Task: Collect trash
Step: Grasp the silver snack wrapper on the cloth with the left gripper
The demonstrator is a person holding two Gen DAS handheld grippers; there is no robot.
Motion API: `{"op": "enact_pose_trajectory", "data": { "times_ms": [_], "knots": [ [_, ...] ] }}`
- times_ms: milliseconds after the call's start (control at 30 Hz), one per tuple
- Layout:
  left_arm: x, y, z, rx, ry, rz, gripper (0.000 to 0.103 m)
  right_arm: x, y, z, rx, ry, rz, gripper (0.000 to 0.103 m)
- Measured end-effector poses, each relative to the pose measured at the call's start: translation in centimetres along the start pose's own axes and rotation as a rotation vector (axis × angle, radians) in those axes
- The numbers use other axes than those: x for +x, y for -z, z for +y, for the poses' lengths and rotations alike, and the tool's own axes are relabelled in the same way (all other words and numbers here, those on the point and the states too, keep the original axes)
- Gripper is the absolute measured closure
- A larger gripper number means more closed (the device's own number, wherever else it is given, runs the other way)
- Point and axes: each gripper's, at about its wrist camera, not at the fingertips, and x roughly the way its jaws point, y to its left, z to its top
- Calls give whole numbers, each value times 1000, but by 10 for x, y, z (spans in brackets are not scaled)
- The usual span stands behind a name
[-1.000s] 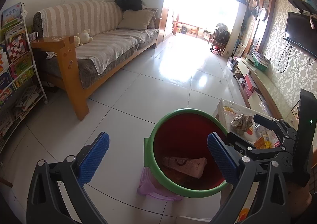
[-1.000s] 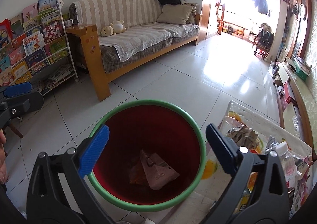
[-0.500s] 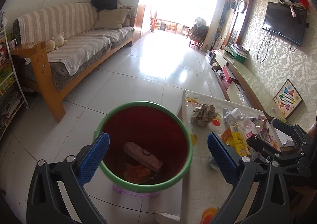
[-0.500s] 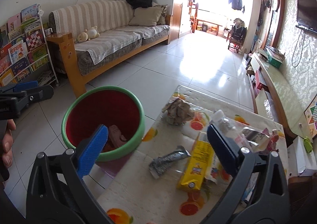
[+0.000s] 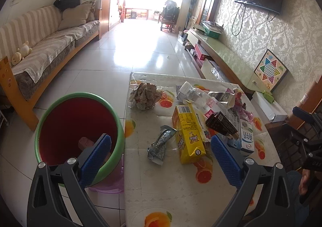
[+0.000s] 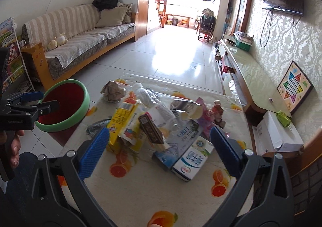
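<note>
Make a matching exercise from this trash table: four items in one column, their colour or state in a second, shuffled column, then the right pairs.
Items:
1. juice carton
2. paper ball
3. trash bin
4. milk carton

Descriptions:
A. green rim, red inside, beside the table
B. crumpled, grey-brown, at the far end near the bin
C. yellow, lying flat
D. white and blue, nearest the right gripper

Pairs: 1-C, 2-B, 3-A, 4-D

Right gripper: you are holding it wide open over the trash pile.
Bin: sitting left of table.
</note>
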Motion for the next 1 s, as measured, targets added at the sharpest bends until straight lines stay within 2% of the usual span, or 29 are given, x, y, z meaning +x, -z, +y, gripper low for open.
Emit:
{"op": "enact_pose_trajectory", "data": {
  "times_ms": [200,500,633,733,867,1000],
  "knots": [
    [23,1,-10,94,-37,76,8,-6,21,-46,49,51,10,5],
    [91,3,-10,228,-89,221,9,8,41,-83,115,83,33,5],
    [119,3,-13,263,-59,276,19,15,47,-90,129,93,49,5],
    [137,5,-16,292,-63,309,26,20,52,-99,146,104,63,5],
    [153,9,-17,289,-50,351,34,27,58,-108,159,121,81,5],
    [159,11,-19,270,0,364,42,36,63,-112,166,123,103,5]
  ]
}}
